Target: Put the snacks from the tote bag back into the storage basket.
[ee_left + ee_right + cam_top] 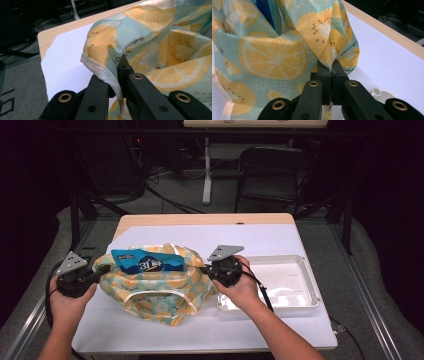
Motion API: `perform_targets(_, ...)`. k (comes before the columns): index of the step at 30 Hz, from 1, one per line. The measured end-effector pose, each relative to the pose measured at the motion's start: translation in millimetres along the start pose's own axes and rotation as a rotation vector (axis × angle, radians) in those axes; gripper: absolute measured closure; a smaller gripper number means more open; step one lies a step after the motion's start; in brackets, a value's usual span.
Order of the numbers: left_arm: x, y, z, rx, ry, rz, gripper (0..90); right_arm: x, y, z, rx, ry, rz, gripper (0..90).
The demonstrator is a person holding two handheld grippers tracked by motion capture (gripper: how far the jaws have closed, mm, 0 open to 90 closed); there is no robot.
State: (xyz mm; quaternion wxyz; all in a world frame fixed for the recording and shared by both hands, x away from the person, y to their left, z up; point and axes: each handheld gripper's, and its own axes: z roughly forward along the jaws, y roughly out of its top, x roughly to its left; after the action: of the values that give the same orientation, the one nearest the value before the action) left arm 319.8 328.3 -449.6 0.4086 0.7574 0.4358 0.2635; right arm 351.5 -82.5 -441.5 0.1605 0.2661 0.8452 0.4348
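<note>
A cloth bag [155, 287] printed with orange slices on pale teal sits on the white table cover, a blue snack packet [147, 260] sticking out of its mouth. My left gripper [97, 274] is shut on the bag's left rim; in the left gripper view its jaws pinch the white-trimmed hem [110, 80] of the bag [155, 40]. At the bag's right edge my right gripper [206, 269] is shut on the cloth; in the right gripper view its jaws clamp a fold of the bag [329, 62]. A person's hands hold both grippers.
A clear plastic tray [300, 297] lies on the table right of the bag, close under my right hand. The wooden table edge [200, 219] runs along the far side. A black chair [272, 170] and cables stand beyond the table.
</note>
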Motion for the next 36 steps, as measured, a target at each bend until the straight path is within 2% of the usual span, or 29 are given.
perform_targets(7,-0.1,-8.3,8.7,0.032,0.003,0.0,89.8,-0.5,-5.8,10.9,0.034,0.005,0.001,88.9)
perform_targets(17,2.0,-25.4,13.6,0.048,-0.002,-0.028,89.8,2.9,-19.7,23.5,0.064,0.019,0.014,89.3)
perform_targets(27,3.9,-41.9,22.2,0.085,0.0,-0.048,89.8,7.1,-29.0,34.9,0.097,0.027,0.01,89.4)
perform_targets(36,4.2,-47.8,31.3,0.113,0.003,-0.056,89.4,3.9,-34.2,42.5,0.115,0.032,0.03,88.3)
